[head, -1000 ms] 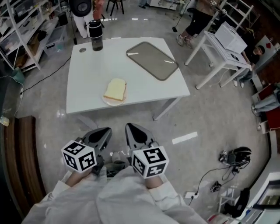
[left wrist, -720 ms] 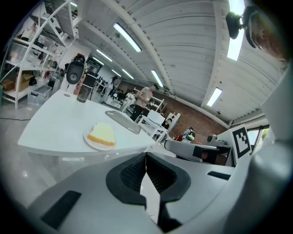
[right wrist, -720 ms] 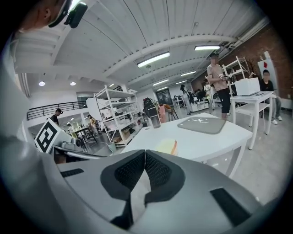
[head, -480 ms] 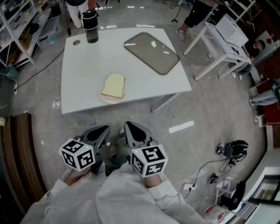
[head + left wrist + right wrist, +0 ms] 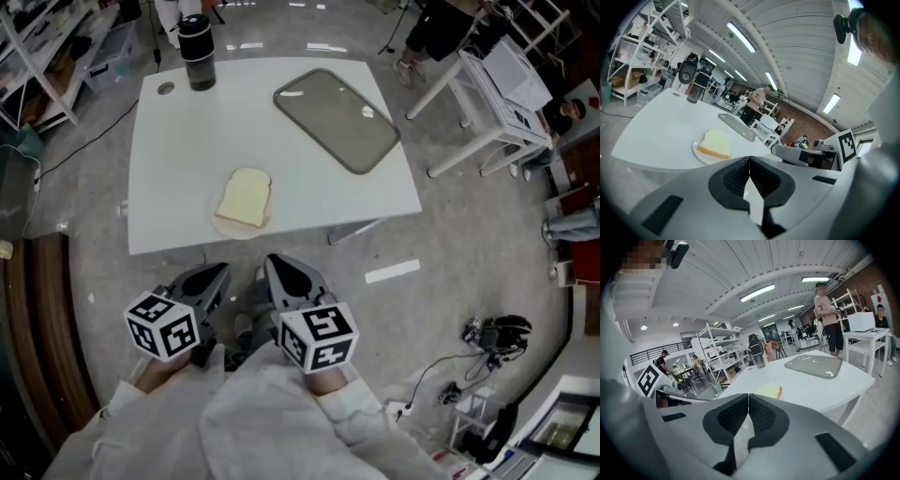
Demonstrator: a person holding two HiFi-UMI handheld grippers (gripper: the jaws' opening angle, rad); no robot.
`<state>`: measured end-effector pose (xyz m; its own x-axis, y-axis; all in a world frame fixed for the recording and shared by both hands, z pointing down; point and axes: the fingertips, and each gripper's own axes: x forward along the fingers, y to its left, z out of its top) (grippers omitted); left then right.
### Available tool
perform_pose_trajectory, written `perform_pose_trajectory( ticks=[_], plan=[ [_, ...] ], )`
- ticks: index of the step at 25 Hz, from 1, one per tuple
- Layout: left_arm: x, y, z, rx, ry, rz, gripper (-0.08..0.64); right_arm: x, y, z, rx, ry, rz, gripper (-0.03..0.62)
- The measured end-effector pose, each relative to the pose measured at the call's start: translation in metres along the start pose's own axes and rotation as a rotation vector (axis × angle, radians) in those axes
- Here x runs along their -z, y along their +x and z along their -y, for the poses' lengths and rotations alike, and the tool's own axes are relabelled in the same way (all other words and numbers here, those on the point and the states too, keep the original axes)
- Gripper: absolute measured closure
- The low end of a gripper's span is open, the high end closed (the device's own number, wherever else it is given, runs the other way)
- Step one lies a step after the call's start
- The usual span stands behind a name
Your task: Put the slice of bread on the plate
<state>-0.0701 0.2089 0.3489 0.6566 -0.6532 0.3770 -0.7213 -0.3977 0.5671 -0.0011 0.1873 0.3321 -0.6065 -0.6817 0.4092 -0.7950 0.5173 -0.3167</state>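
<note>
A square white table (image 5: 187, 141) with a smooth top fills the far floor. A flat grey rounded-rectangle tray (image 5: 336, 119) lies far right. Near the person, the left gripper (image 5: 750, 161) and right gripper (image 5: 748, 399) have ribbed jaws pressed together, holding nothing. The round white plate (image 5: 217, 224) near the table's near edge carries the pale bread (image 5: 244, 198). A dark cylindrical flask (image 5: 197, 52) stands far left.

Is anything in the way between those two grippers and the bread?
Nothing visible. The pale slice of bread lies on the round white plate near the front edge of the white table; the left gripper and right gripper are short of that edge.
</note>
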Motion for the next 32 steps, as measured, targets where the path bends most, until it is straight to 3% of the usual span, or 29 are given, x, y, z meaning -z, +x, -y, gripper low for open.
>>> perform_pose_trajectory(
  ticks=[12, 21, 32],
  plan=[
    [-0.070, 0.075, -0.036, -0.055, -0.018, 0.046, 0.551, -0.058, 0.072, 0.055, -0.084, -0.040, -0.030, 0.578],
    [-0.104, 0.111, -0.053, -0.114, -0.036, 0.092, 0.551, -0.079, 0.101, 0.089, -0.142, -0.062, -0.058, 0.578],
    [-0.122, 0.113, -0.071, -0.173, -0.050, 0.133, 0.551, -0.088, 0.114, 0.107, -0.150, -0.066, -0.070, 0.578]
  ],
)
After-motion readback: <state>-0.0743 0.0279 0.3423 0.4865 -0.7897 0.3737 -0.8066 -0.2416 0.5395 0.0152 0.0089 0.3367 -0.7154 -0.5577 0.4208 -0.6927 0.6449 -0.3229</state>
